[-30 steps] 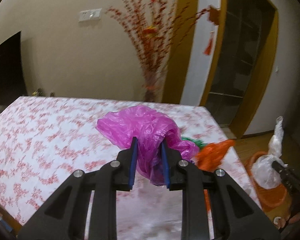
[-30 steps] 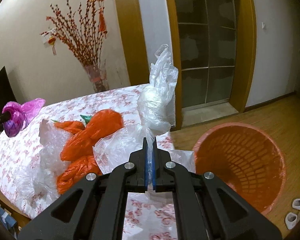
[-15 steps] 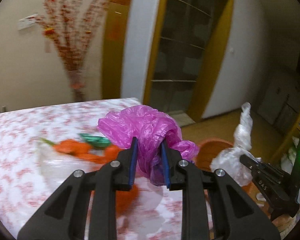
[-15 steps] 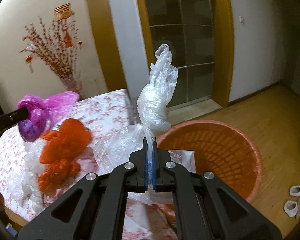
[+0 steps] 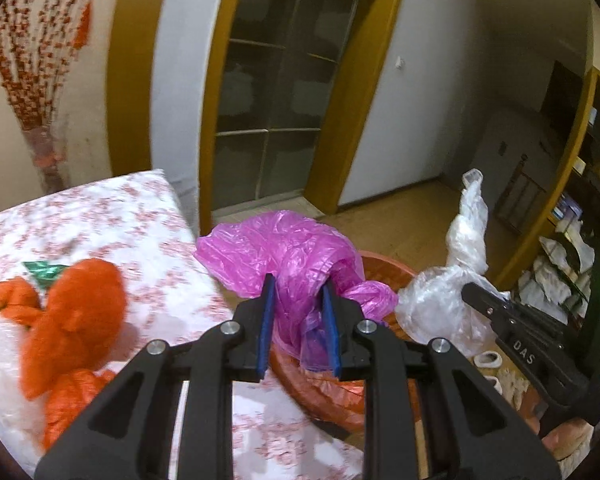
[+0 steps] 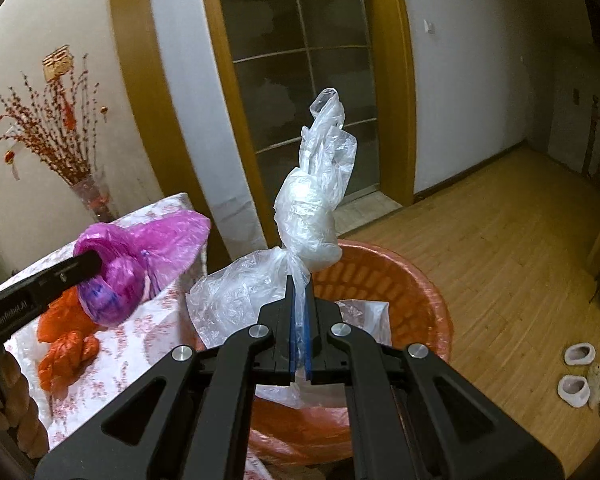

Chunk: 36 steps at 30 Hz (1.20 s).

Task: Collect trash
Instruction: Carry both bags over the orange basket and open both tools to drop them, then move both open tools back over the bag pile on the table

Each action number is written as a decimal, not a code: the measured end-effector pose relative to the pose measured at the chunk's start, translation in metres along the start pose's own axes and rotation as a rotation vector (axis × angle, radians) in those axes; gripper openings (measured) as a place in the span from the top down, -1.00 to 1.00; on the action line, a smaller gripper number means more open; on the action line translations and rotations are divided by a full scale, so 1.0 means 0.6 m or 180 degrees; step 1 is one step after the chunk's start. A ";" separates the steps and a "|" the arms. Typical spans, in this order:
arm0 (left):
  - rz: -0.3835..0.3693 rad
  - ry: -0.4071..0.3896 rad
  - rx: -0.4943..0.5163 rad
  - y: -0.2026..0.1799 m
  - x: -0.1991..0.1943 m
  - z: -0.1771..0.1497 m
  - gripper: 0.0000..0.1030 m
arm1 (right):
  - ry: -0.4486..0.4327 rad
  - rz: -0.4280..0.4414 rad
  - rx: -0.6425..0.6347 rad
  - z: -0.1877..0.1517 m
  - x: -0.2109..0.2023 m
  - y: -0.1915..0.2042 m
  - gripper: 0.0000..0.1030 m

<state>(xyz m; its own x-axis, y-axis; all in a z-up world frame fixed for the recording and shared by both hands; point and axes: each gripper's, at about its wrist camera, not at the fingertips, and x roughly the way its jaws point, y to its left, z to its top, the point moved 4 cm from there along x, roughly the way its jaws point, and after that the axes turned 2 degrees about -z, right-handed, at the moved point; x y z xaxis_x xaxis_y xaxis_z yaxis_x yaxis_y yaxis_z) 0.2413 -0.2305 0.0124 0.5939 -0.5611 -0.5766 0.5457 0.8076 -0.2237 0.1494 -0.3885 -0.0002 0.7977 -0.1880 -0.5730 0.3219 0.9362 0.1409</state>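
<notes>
My left gripper [image 5: 298,292] is shut on a crumpled magenta plastic bag [image 5: 288,252] and holds it in the air at the table's right edge, beside the orange bin [image 5: 384,270]. My right gripper [image 6: 299,284] is shut on a clear knotted plastic bag [image 6: 312,216] and holds it over the orange lattice bin [image 6: 400,280] on the floor. The magenta bag [image 6: 140,256] and left gripper also show at the left of the right wrist view. The clear bag [image 5: 456,276] and right gripper [image 5: 470,292] show at the right of the left wrist view.
Orange plastic bags [image 5: 72,316] and a green scrap [image 5: 44,270] lie on the floral tablecloth [image 5: 112,216]. Orange bags [image 6: 68,344] also show in the right wrist view. A glass door [image 6: 300,80], wooden floor [image 6: 500,260], white slippers [image 6: 576,372] and a branch vase [image 6: 88,192] surround the table.
Both grippers have swung right with their bags. The magenta bag has moved from over the table to its right edge by the bin. The clear bag is now over the bin.
</notes>
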 end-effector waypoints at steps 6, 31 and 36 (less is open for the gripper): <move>-0.0106 0.0113 0.0050 -0.032 0.038 -0.005 0.55 | 0.0062 -0.0051 0.0043 -0.010 0.017 -0.024 0.94; -0.0095 0.0452 -0.0005 -0.042 0.110 -0.046 0.03 | 0.0230 -0.0171 0.0161 -0.022 0.053 -0.072 0.29; 0.0101 0.0381 0.0027 -0.019 0.089 -0.049 -0.02 | 0.0229 -0.0187 0.0152 -0.024 0.049 -0.068 0.29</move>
<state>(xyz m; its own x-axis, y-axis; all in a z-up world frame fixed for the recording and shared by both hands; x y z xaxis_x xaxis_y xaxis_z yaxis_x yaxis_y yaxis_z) 0.2494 -0.2641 -0.0388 0.5365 -0.5091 -0.6730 0.5330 0.8228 -0.1975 0.1526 -0.4279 -0.0346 0.7386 -0.2187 -0.6377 0.3922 0.9087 0.1427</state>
